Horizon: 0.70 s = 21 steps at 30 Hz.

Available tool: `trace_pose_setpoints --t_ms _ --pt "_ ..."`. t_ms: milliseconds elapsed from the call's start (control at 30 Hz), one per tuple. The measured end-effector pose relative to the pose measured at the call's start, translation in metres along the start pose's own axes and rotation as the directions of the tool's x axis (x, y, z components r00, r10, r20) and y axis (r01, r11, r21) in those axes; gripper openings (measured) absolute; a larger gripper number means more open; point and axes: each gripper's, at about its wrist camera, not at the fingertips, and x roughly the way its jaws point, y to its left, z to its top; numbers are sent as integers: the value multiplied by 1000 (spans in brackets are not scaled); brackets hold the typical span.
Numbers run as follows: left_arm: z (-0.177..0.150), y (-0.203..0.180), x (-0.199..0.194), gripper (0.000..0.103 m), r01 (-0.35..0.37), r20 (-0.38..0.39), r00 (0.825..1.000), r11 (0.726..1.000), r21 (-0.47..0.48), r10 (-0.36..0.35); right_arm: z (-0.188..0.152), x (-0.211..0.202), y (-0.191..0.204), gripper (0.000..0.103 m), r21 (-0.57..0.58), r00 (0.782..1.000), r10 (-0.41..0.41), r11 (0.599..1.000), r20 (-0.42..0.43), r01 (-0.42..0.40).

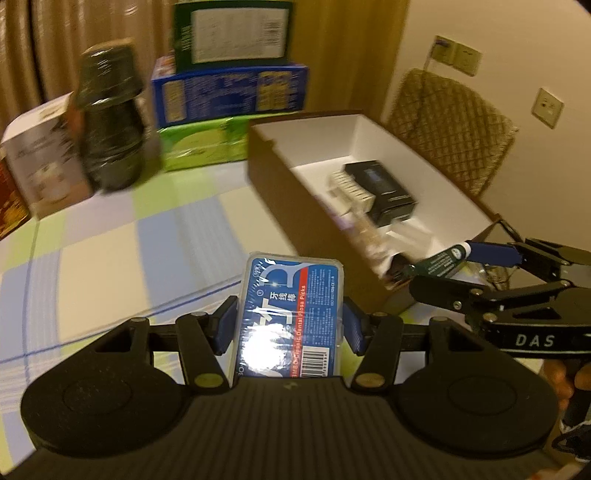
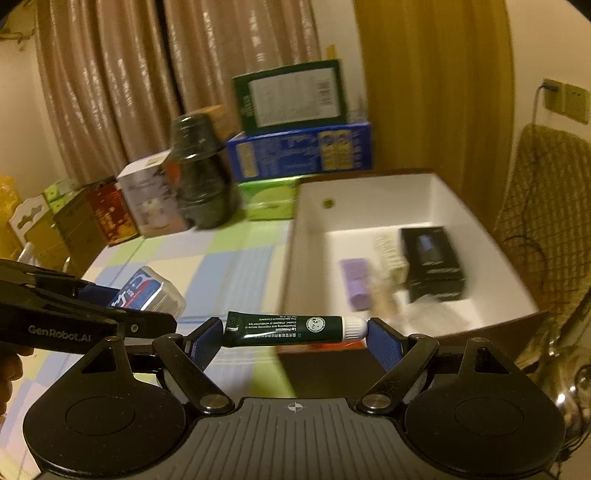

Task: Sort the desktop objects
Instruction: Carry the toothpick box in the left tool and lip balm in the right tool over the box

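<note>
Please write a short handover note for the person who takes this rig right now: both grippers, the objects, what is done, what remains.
Left gripper: shut on the floss pick box, above the checked tablecloth.
Right gripper: shut on the green tube, held endwise, at the near edge of the white-lined box.
Done: a black box, a purple item and some blurred items lie inside it.
Left: probably place both held items inside.

Light: warm, dim yellow indoor lighting.
Curtains: shiny beige pleated curtains (image 2: 110, 81) beside a plain mustard drape (image 2: 432, 85).
Wall: cream wall (image 1: 517, 33) carrying beige switch plates (image 1: 547, 107).
Chair: woven tan wicker chair back (image 1: 450, 129).
Table: pastel checked tablecloth (image 1: 110, 243).
</note>
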Motion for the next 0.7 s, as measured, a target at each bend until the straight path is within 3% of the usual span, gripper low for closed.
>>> trace_pose_setpoints --t_ms 333,700 --pt "53 -55 40 53 44 29 999 997 59 -46 30 9 -68 81 -3 999 -38 999 28 38" --pt "111 -70 111 53 17 3 1000 997 74 -17 74 73 -128 81 3 998 -65 998 -5 65"
